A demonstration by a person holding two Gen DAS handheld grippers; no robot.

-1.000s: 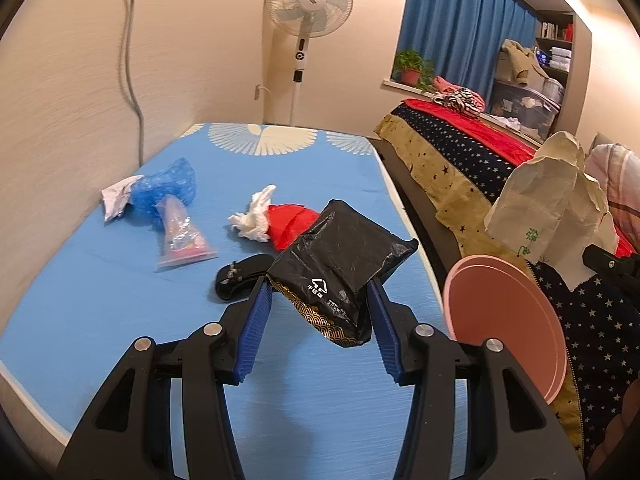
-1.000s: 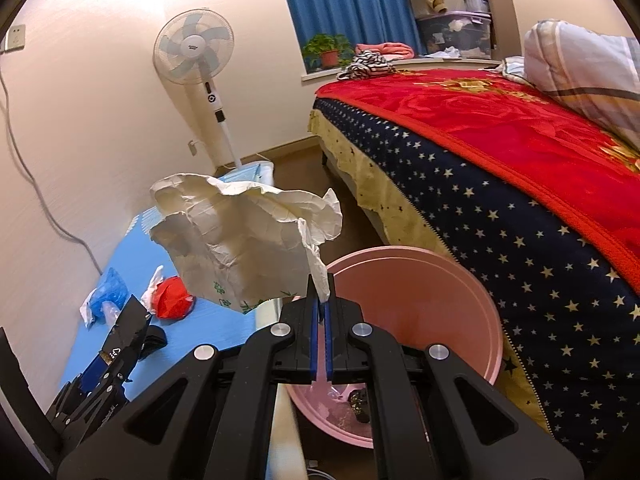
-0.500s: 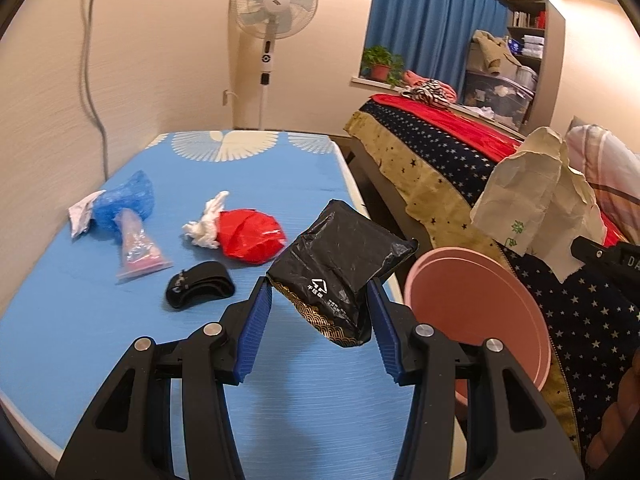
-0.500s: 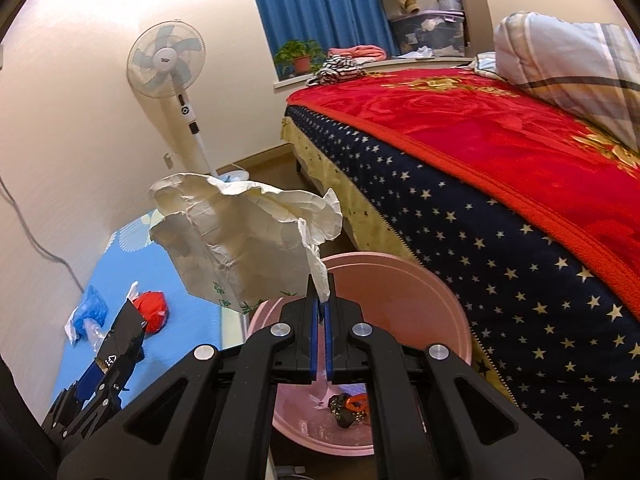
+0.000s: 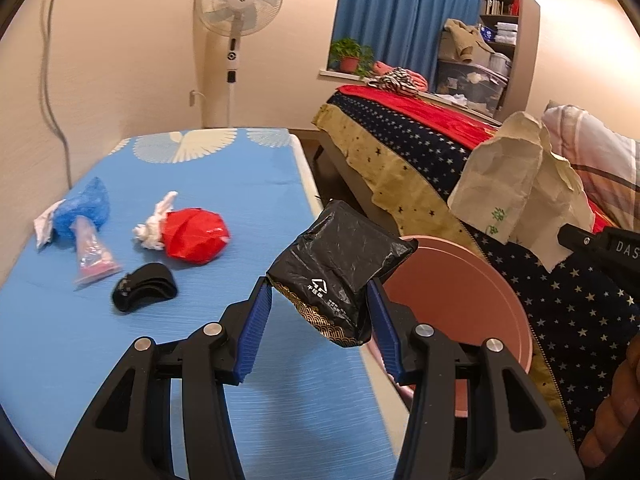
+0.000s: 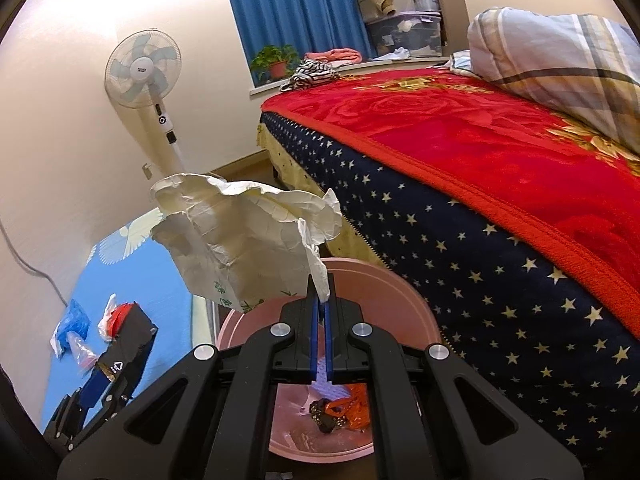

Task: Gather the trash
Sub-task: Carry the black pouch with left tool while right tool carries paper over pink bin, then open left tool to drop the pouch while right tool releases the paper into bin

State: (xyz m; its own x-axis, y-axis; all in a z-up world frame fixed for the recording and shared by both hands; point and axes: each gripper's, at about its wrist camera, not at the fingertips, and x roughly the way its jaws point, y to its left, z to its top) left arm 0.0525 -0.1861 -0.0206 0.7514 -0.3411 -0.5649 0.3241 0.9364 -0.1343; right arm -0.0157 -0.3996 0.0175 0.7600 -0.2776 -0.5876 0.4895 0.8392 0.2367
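Above the pink bin (image 6: 384, 292), I am carrying a paper bag (image 6: 240, 248) pinched in my right hand-held gripper (image 6: 320, 312) and a black packet (image 5: 336, 264) clamped in my left hand-held gripper (image 5: 320, 312); some trash is lying inside, more is waiting on the blue mat (image 5: 220, 184).

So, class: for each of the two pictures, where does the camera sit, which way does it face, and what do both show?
Left wrist: on the left gripper, facing over the blue mat; its fingers clamp a black packet; a hand shows.
Right wrist: on the right gripper, facing down at the pink bin; it pinches a paper bag.
Shared: bin, bag, packet, fan, bed.
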